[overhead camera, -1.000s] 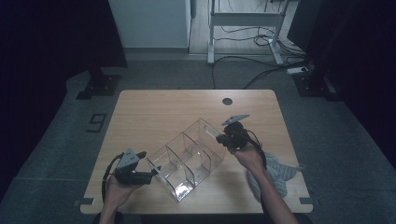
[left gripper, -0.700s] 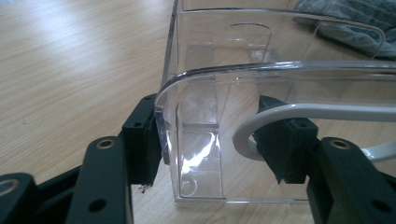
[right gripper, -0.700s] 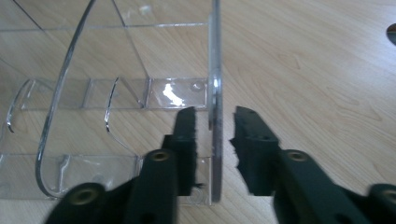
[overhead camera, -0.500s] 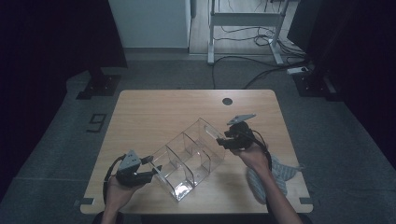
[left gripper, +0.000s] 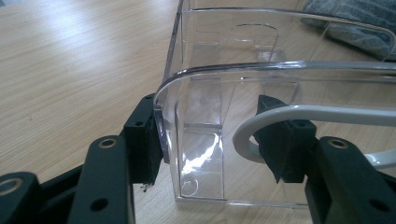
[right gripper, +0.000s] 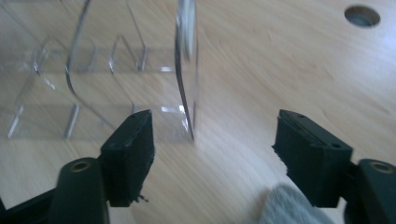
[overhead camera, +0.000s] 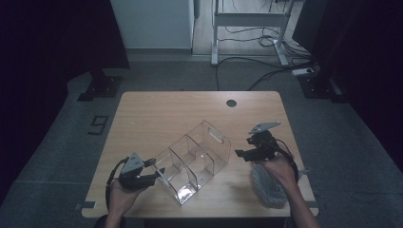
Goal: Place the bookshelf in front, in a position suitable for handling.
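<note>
A clear plastic organizer (overhead camera: 195,159) with several compartments lies slantwise in the middle of the wooden table (overhead camera: 157,114). My left gripper (overhead camera: 156,172) has just closed on its near left end. In the left gripper view its jaws (left gripper: 215,140) straddle the curved end of the organizer (left gripper: 210,93), one pad (left gripper: 149,140) pressed on the outer wall, the other seen through the plastic. My right gripper (overhead camera: 241,154) hovers just right of the organizer's far end. Its jaws (right gripper: 212,140) have just been opening and hold nothing, with the organizer's wall edge (right gripper: 187,70) ahead of them.
A grey cloth (overhead camera: 268,187) lies under the right hand near the front right corner, with a corner of the cloth (right gripper: 289,205) below the right jaws. A round cable hole (overhead camera: 231,103) sits near the table's far edge. Bare wood stretches behind the organizer.
The right gripper let go of the organizer's far end, opened and drew away to the right. The left gripper closed on the near end and stayed in place.
</note>
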